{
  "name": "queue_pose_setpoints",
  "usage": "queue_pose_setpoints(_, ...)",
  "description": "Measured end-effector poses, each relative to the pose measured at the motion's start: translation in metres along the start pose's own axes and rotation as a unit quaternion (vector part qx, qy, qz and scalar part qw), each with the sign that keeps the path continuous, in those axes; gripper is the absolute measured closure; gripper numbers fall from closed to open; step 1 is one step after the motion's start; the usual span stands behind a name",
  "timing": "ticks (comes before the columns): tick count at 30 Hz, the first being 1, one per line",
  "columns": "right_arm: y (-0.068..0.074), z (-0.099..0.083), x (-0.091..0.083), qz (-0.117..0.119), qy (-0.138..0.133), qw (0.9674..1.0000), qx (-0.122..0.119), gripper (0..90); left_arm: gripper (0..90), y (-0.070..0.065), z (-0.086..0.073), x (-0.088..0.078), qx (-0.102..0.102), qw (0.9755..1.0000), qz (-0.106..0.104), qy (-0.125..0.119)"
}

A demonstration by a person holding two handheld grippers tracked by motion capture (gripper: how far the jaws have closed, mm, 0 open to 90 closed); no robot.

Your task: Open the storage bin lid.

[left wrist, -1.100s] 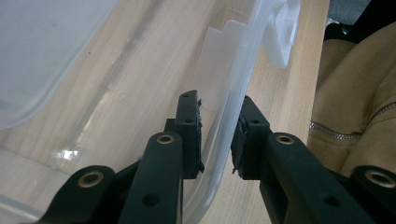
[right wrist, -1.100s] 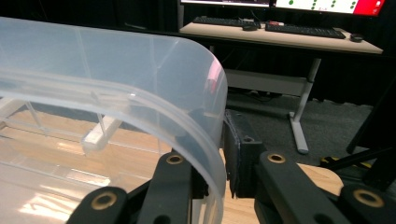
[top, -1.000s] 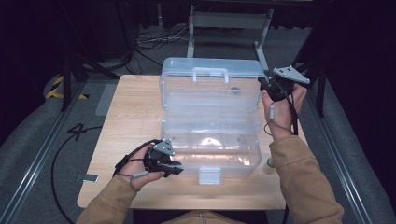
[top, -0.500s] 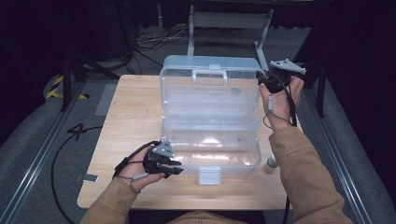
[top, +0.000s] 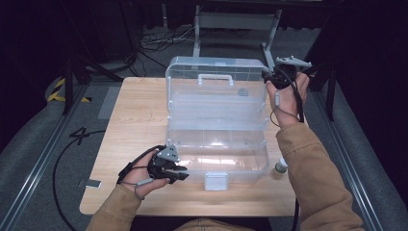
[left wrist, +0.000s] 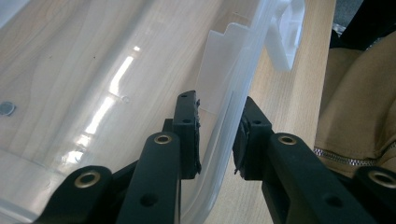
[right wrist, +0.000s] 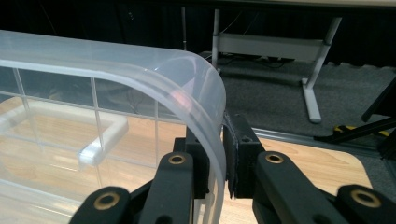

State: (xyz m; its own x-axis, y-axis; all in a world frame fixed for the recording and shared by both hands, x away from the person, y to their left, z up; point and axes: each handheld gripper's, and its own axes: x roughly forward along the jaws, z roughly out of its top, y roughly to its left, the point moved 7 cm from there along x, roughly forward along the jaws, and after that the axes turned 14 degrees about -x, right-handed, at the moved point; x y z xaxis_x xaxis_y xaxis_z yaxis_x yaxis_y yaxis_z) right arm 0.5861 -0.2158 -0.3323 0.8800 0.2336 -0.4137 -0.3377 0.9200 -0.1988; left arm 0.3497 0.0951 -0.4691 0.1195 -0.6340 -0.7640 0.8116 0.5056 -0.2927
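Note:
A clear plastic storage box [top: 216, 156] stands open on the wooden table [top: 134, 120], its lid [top: 216, 98] raised at the back. My left gripper [top: 180, 172] is at the box's front left corner. In the left gripper view its jaws straddle the front wall [left wrist: 224, 88], shut on it [left wrist: 218, 101]. My right gripper [top: 267, 77] grips the lid's top right corner. In the right gripper view it [right wrist: 215, 128] is shut on the lid's curved rim [right wrist: 205, 79]. The lid's white handle [right wrist: 100, 135] shows through the plastic.
A white latch [top: 216, 180] hangs from the box's front edge. A small grey and white cylinder [top: 280, 166] lies on the table right of the box. Behind the table stands a metal frame [top: 235, 21], with cables [top: 159, 41] on the floor.
My right gripper has moved up and back with the lid's corner, and the lid stands more upright. The left gripper has stayed at the box's front corner.

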Motion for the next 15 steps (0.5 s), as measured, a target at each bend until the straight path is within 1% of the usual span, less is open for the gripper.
queue_pose_setpoints(9,-0.005,-0.002,0.015,0.019,0.012,0.9997,0.007,81.1,73.9,0.0,0.0,0.0,0.001,1.0,-0.002,0.003)
queue_pose_setpoints(15,-0.006,-0.002,0.021,0.018,0.012,0.9997,0.011,81.2,73.9,0.0,0.001,0.0,0.0,1.0,-0.003,0.002)
